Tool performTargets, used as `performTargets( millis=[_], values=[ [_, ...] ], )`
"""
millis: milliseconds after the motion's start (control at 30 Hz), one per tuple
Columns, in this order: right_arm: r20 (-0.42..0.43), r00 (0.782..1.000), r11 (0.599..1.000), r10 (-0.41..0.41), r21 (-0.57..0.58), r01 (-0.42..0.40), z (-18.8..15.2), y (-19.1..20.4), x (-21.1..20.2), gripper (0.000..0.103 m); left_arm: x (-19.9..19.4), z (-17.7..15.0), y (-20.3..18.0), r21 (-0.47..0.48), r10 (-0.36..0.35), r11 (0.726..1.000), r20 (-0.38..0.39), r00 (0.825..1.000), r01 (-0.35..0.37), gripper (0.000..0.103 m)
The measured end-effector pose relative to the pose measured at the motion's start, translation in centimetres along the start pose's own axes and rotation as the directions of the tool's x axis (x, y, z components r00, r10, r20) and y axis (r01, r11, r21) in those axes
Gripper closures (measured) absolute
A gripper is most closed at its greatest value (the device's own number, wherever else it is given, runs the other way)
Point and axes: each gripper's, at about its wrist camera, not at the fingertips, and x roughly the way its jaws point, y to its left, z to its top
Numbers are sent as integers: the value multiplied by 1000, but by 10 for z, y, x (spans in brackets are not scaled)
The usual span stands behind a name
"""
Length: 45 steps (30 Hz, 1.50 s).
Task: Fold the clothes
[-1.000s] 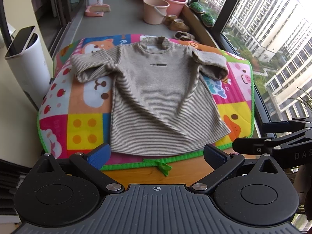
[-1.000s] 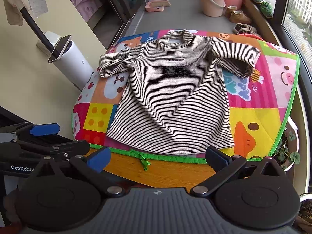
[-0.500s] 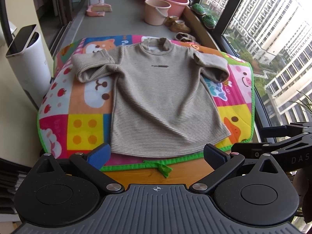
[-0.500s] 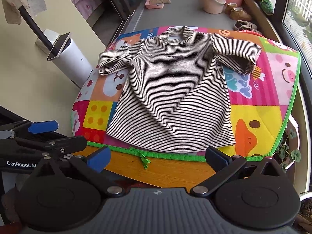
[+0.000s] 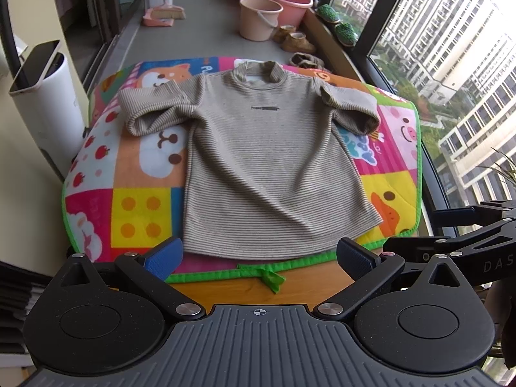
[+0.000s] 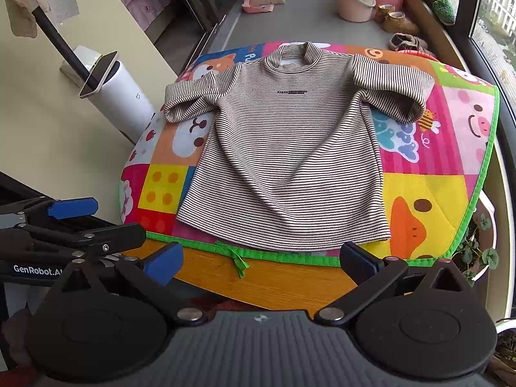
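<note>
Claws: left (image 5: 259,258) and right (image 6: 261,261) both spread wide, nothing gripped
Shirt (image 5: 271,167): print too small to be read
Buckets (image 5: 261,16): contents hidden

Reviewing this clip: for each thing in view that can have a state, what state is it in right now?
Striped shirt: spread flat on the mat, front up, unfolded, both sleeves bent inward.
Play mat: laid over the table, green tie hanging off the near edge.
Left gripper: open, empty, short of the hem.
Right gripper: open, empty, short of the hem.
Pink buckets: upright on the floor.
</note>
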Motion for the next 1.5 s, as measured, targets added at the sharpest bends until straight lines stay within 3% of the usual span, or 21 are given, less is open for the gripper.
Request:
performTargets(
  millis=[867, 967, 1033, 1200, 1367, 1500],
  values=[
    [-11, 1000, 1000, 12, 9, -12, 2, -1, 11, 0, 10, 3, 5, 4, 2, 1000, 1, 1000, -2, 0],
    [16, 1000, 1000, 4, -18, -4, 4, -2, 15, 0, 18, 6, 7, 37, 0, 999, 16, 1000, -1, 0],
    [80, 997, 997, -14, -80, 21, 4, 1, 16, 0, 25, 8, 8, 77, -14, 997, 52, 999, 10, 0],
    [261, 963, 960, -70, -244, 136, 0, 12, 30, 0, 54, 16, 20, 72, -71, 995, 110, 991, 63, 0],
    [245, 967, 959, -66, -252, 129, 5, -4, 68, 0, 85, 17, 24, 97, -74, 993, 142, 987, 60, 0],
    [242, 969, 971, -47, -218, 101, 2, -26, 103, 0, 106, 15, 24, 140, -97, 988, 216, 972, 67, 0]
  ],
)
